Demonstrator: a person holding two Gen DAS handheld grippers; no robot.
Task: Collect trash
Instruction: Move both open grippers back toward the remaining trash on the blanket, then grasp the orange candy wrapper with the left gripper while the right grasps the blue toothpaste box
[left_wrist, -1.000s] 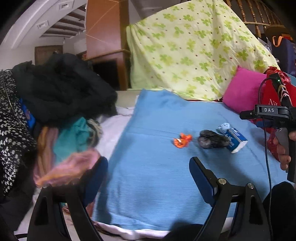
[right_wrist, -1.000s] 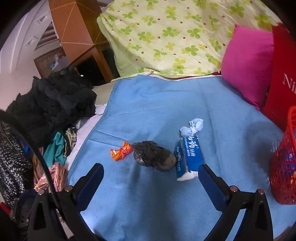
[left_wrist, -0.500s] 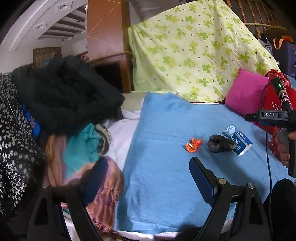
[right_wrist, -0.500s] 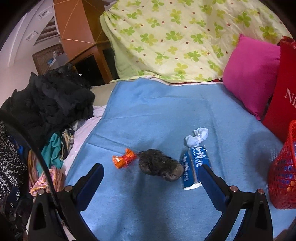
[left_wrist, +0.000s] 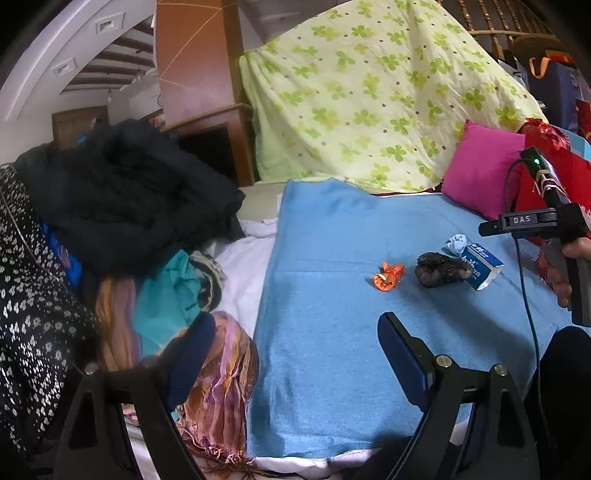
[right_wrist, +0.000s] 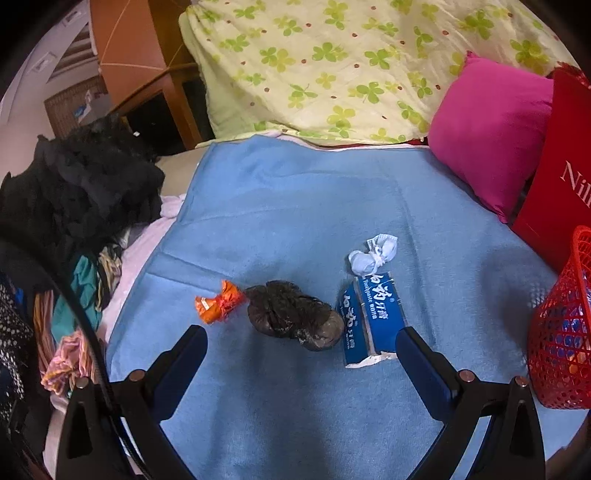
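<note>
On the blue blanket (right_wrist: 295, 206), 4 trash items are still lying uncollected: orange wrapper (right_wrist: 218, 302), black bag (right_wrist: 291, 319), toothpaste box (right_wrist: 371, 319), white wad (right_wrist: 373, 254). Both the left gripper (left_wrist: 295, 354) and the right gripper (right_wrist: 301, 363) are hanging released and empty, and the red basket (right_wrist: 561, 332) is waiting nearby.

Bare blue blanket (right_wrist: 295, 206) lies open in front of and behind the row of orange wrapper (right_wrist: 218, 306), black crumpled bag (right_wrist: 295, 317), blue toothpaste box (right_wrist: 373, 321) and white wad (right_wrist: 373, 254). The bag touches the box, leaving no gap. A clothes heap (right_wrist: 74, 192) crowds the left edge; the red basket (right_wrist: 561, 332) and pink pillow (right_wrist: 487, 140) hem the right.
</note>
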